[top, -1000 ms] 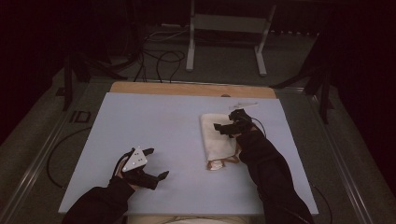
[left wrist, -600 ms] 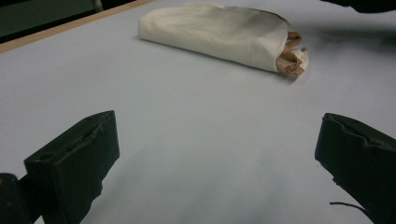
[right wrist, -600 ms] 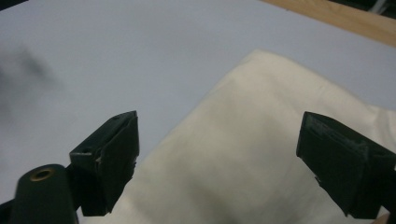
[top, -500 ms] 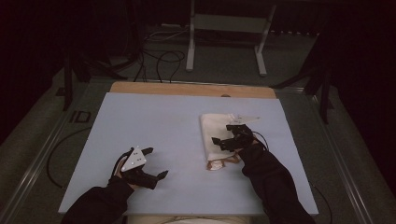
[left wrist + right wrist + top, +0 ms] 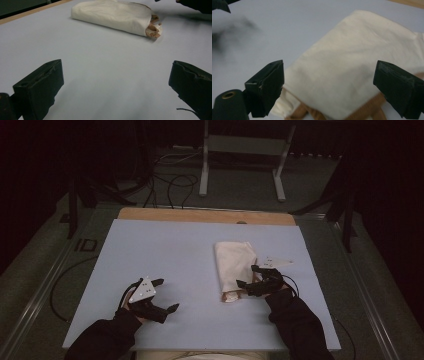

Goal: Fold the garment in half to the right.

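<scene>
A folded cream cloth bag (image 5: 235, 265) with tan handles lies right of centre on the pale blue table (image 5: 165, 250). The right gripper (image 5: 248, 277), jaws just opened wide and empty, hovers at its lower end. Lower left, the left gripper (image 5: 166, 295) gapes wide, holding nothing.

A pale blue worktop (image 5: 165, 255) fills the middle of the high view, with a strip of bare wood (image 5: 205, 215) along its far edge. Beyond it, a grey metal stand (image 5: 242, 150) rests on the dark floor (image 5: 310, 185), and black cables (image 5: 170, 182) loop just left of it. A metal rail (image 5: 42, 292) runs along the worktop's left side.
</scene>
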